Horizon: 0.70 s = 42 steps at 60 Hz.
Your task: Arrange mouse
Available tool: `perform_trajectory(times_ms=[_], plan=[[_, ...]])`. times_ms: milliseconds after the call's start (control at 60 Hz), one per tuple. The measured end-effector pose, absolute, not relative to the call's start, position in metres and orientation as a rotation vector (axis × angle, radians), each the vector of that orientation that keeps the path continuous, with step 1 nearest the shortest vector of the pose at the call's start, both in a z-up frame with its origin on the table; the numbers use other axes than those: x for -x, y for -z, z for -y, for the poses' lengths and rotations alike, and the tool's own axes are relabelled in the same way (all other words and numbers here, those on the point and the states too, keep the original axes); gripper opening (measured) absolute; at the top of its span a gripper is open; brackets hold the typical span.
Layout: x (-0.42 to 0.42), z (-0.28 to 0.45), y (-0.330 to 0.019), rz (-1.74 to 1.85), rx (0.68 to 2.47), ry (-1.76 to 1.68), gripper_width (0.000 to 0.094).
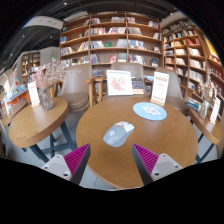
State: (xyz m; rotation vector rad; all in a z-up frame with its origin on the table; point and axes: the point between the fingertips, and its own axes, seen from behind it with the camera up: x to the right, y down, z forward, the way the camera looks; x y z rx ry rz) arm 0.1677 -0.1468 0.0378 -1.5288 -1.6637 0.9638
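A white computer mouse (pixel 118 132) lies on a round wooden table (pixel 150 150), just ahead of my fingers and about midway between them. A round blue mouse pad (pixel 150 111) lies farther back on the same table, to the right of the mouse. My gripper (pixel 112 160) is open and empty. Its left fingertip (pixel 77 157) and right fingertip (pixel 146 156) with magenta pads stand wide apart over the table's near part.
A framed card (pixel 120 82) and a white sign (pixel 160 87) stand at the table's far edge. A second round table (pixel 35 120) with a vase of flowers (pixel 46 82) and a sign is to the left. Chairs (pixel 76 85) and bookshelves (pixel 110 40) stand behind.
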Motion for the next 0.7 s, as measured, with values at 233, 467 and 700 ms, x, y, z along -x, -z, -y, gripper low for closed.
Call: perform_trajectory(times_ms=[233,467,700], plan=[[-0.119,0.148,-0.014,1.673,1.579,-0.922,0.0863],[-0.085,0.151,0.009,1.702,1.641,-0.871,0.0855],[-0.049,0.156,0.015,1.726,1.647,-0.854,0.085]])
